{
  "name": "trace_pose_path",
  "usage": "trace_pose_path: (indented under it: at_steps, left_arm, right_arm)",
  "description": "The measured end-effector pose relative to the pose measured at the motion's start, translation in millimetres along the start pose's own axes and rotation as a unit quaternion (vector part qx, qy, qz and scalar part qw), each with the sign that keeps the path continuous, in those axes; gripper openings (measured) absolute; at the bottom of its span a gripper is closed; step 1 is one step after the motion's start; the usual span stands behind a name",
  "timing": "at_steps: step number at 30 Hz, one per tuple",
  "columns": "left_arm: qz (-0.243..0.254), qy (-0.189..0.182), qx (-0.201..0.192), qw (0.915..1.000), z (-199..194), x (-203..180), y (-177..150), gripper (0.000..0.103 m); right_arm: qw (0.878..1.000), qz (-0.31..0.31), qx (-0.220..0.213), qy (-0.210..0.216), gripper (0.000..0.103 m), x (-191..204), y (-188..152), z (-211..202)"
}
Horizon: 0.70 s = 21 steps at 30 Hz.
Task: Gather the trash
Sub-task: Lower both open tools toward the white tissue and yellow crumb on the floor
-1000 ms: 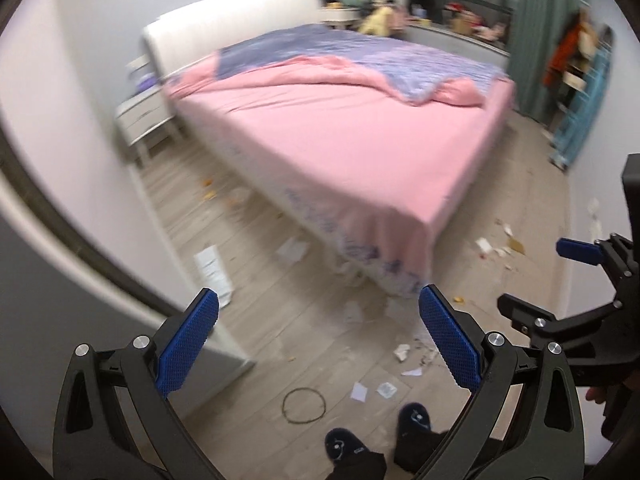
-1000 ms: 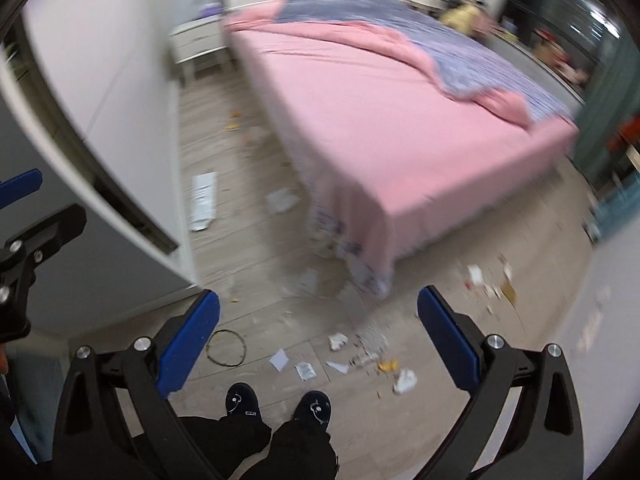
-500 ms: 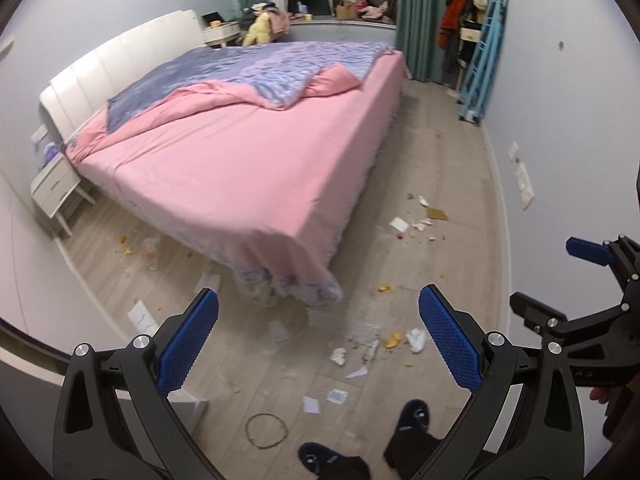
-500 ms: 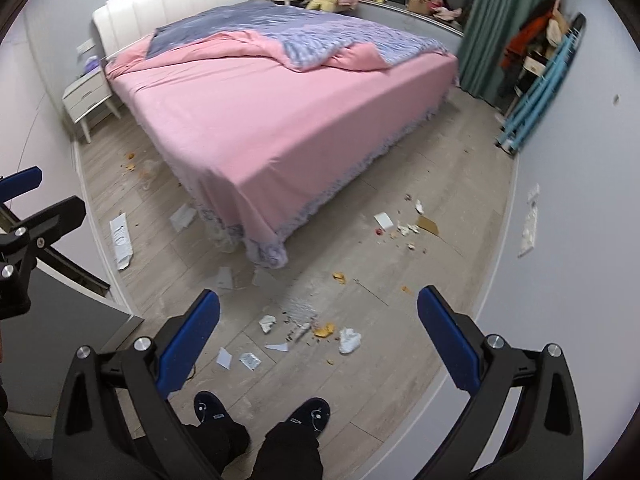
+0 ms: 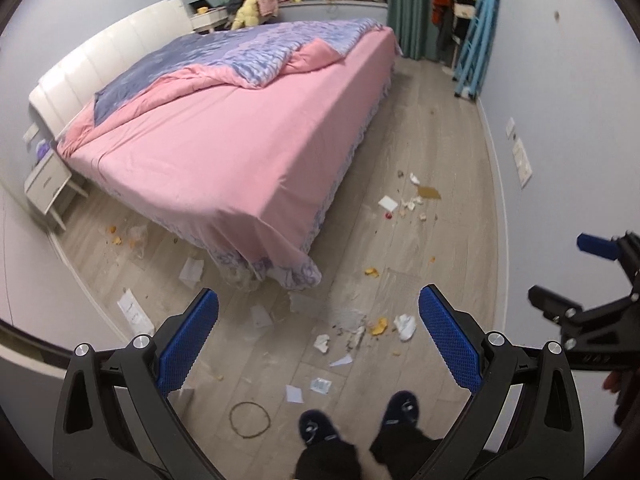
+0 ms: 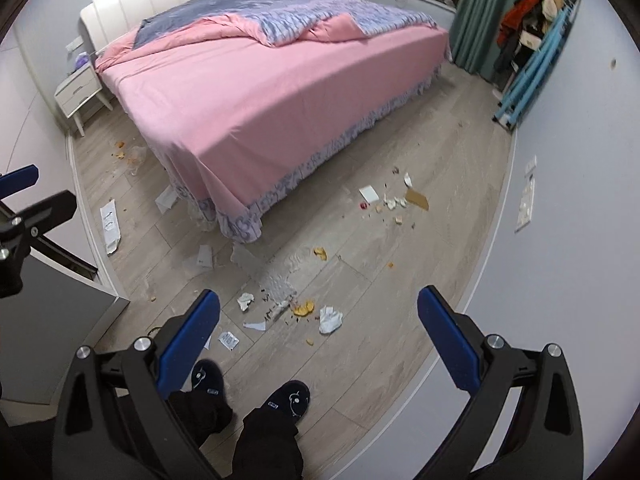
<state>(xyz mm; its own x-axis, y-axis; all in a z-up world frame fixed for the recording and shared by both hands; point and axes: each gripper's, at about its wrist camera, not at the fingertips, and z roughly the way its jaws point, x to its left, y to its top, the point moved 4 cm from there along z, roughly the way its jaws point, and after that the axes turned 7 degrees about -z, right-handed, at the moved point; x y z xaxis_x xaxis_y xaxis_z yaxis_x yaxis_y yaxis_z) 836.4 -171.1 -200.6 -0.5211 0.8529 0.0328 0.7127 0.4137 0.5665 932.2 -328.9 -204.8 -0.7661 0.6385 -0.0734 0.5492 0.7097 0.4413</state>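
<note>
above the littered floor [image 5: 440, 240], both the left claw [image 5: 318, 340] and right claw [image 6: 318, 338] hang released; no writing legible.

Scattered paper scraps [image 6: 330, 319] across floor

Bare wooden floor [image 6: 400, 280] lies open ahead toward 12 and 1 o'clock, broken only by low scattered litter [image 6: 300, 304]. The bed [image 6: 280, 112] blocks 10 to 12 o'clock, its corner skirt reaching close. A wall [image 6: 568, 208] closes 3 o'clock; a cabinet corner [image 6: 60, 296] stands at 9.
</note>
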Motion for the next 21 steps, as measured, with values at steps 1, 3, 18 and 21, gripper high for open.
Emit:
trace_pose_path:
  at_steps: [1, 3, 18, 21]
  left_arm:
    - [0.004, -0.001, 0.004, 1.0, 7, 0, -4, 0.097]
    - [0.021, -0.002, 0.012, 0.9997, 22, -3, -12, 0.097]
    - [0.091, -0.041, 0.058, 0.9933, 190, -31, -68, 0.097]
    - [0.1, -0.057, 0.065, 0.9913, 230, -41, -82, 0.097]
  right_arm:
    - [1.0, 0.004, 0.004, 0.001, 0.096, 0, -3, 5]
    - [1.0, 0.013, 0.014, 0.003, 0.096, 0, -11, 17]
    - [0.995, 0.078, 0.066, -0.018, 0.096, 2, -68, 161]
    - [0.993, 0.085, 0.075, -0.029, 0.096, -4, -82, 199]
